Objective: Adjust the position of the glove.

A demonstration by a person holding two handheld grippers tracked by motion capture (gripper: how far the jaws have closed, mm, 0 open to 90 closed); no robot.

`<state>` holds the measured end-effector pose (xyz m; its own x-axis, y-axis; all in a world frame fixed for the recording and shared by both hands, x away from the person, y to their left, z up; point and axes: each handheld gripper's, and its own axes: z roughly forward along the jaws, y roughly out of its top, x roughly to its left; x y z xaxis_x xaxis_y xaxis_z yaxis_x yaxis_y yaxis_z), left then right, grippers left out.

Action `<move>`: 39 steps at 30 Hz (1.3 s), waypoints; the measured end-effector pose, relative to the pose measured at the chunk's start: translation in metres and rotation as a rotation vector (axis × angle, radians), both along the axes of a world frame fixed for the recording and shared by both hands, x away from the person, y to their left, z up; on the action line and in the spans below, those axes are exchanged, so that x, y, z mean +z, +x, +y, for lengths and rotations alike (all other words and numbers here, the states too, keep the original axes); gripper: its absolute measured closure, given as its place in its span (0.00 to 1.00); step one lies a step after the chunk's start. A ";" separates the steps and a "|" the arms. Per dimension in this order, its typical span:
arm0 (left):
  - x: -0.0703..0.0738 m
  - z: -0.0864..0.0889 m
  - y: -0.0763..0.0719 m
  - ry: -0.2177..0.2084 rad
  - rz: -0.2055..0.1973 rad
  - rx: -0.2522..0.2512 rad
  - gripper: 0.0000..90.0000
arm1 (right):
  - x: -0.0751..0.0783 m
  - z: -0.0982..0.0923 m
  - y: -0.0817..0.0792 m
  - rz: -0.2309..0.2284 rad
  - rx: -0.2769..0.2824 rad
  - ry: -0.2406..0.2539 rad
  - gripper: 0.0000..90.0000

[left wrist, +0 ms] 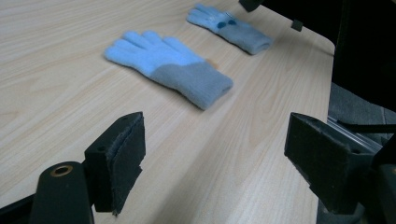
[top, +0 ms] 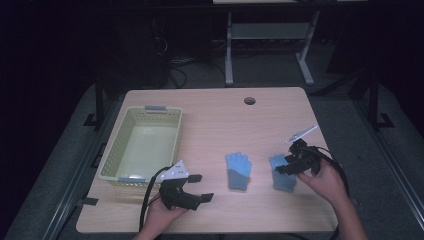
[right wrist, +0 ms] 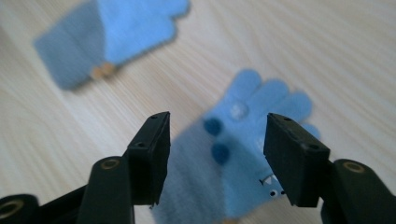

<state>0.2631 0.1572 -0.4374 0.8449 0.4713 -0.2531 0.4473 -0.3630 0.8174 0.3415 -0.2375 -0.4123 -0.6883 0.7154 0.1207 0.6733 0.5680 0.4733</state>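
The left tool [top: 200, 187] rests at the worktop's [top: 215, 115] near edge, jaws apart, empty. The basket [top: 116, 150] occupies the left edge. The right tool [right wrist: 217, 154], jaws apart, straddles the patterned glove [right wrist: 252, 140]; its long axis runs near-to-far. The plain glove [top: 237, 170] lies between the tools.

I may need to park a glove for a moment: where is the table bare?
Bare wood runs behind the gloves, from the basket to the table's right edge, and along the near edge. Crowded around the right gripper, over the other glove.
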 end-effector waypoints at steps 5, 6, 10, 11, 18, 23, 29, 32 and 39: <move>0.000 0.000 0.000 -0.005 0.001 0.003 0.22 | -0.012 0.003 0.006 0.049 0.013 -0.041 0.54; 0.000 0.000 0.001 -0.004 0.001 0.003 0.22 | -0.012 0.003 0.006 0.049 0.013 -0.041 0.54; -0.001 0.000 0.000 -0.001 0.004 -0.002 0.23 | -0.024 0.006 0.010 0.092 0.013 -0.095 0.58; -0.001 0.000 0.000 -0.001 0.004 -0.002 0.23 | -0.024 0.006 0.010 0.092 0.013 -0.095 0.58; -0.001 -0.002 -0.001 -0.005 0.004 -0.002 0.23 | -0.030 0.010 0.008 0.072 0.010 -0.153 0.66; -0.001 -0.003 -0.002 -0.005 0.005 -0.001 0.23 | -0.030 0.012 0.009 0.067 0.010 -0.162 0.74; -0.001 -0.002 -0.001 -0.008 0.007 0.004 0.23 | -0.030 0.008 0.011 0.070 -0.006 -0.149 0.86; -0.001 -0.002 -0.001 -0.007 0.006 0.004 0.23 | -0.030 0.006 0.011 0.076 -0.028 -0.130 0.90; -0.001 -0.001 -0.001 -0.004 0.002 0.001 0.23 | -0.028 0.005 0.009 0.075 -0.045 -0.117 0.91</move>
<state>0.2622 0.1559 -0.4387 0.8440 0.4707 -0.2570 0.4494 -0.3593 0.8179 0.3505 -0.2321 -0.4405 -0.6472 0.7577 0.0842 0.7305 0.5847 0.3529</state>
